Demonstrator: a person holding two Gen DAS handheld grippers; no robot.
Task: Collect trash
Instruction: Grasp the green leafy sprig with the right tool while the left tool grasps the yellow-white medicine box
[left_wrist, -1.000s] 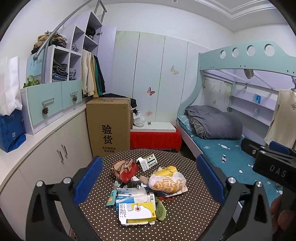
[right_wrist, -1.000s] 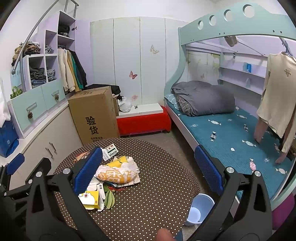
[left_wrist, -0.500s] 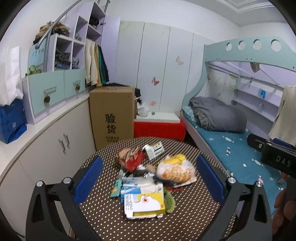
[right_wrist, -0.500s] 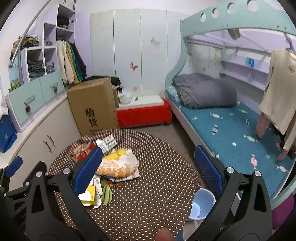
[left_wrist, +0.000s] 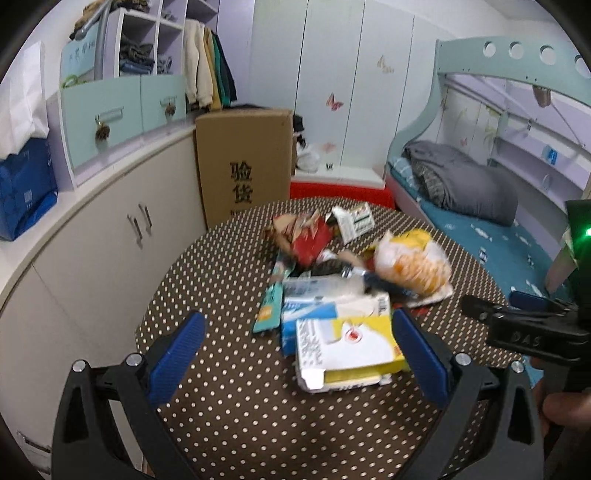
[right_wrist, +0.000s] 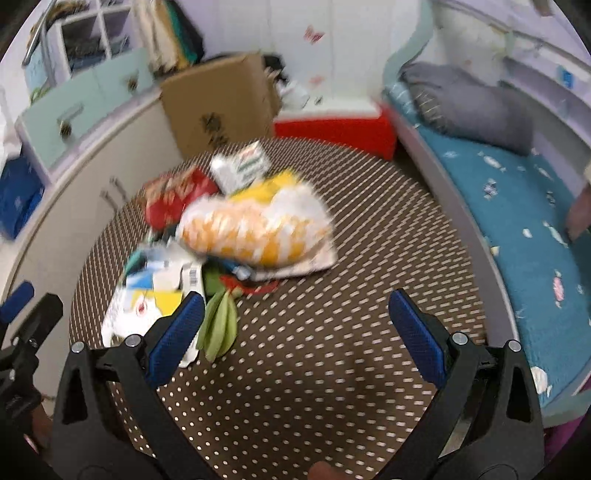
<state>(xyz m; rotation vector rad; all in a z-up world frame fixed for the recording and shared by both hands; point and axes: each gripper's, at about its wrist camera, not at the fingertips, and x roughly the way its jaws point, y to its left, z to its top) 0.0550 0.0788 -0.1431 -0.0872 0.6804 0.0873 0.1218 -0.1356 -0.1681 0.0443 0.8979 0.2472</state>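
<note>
A heap of trash lies on a round brown polka-dot table (left_wrist: 229, 410). It holds a yellow-and-white flat box (left_wrist: 347, 347), a blue-and-white carton (left_wrist: 314, 306), a red snack wrapper (left_wrist: 306, 236), an orange-and-white plastic bag (left_wrist: 410, 266) and a small green-and-white box (left_wrist: 352, 221). My left gripper (left_wrist: 299, 354) is open and empty, low over the table, its fingers flanking the yellow box. My right gripper (right_wrist: 295, 339) is open and empty above the table, just short of the orange bag (right_wrist: 255, 229) and a green peel (right_wrist: 219, 328).
A tall cardboard box (left_wrist: 243, 162) stands behind the table beside a curved white cabinet (left_wrist: 92, 236). A red-sided low platform (left_wrist: 340, 188) and a bunk bed with a teal mattress (right_wrist: 517, 206) lie to the right. The right gripper's body shows at the left wrist view's right edge (left_wrist: 532, 328).
Both grippers have dropped and moved forward toward the trash heap, which now looks much larger. Both stay open. The blue bucket on the floor has left the right wrist view.
</note>
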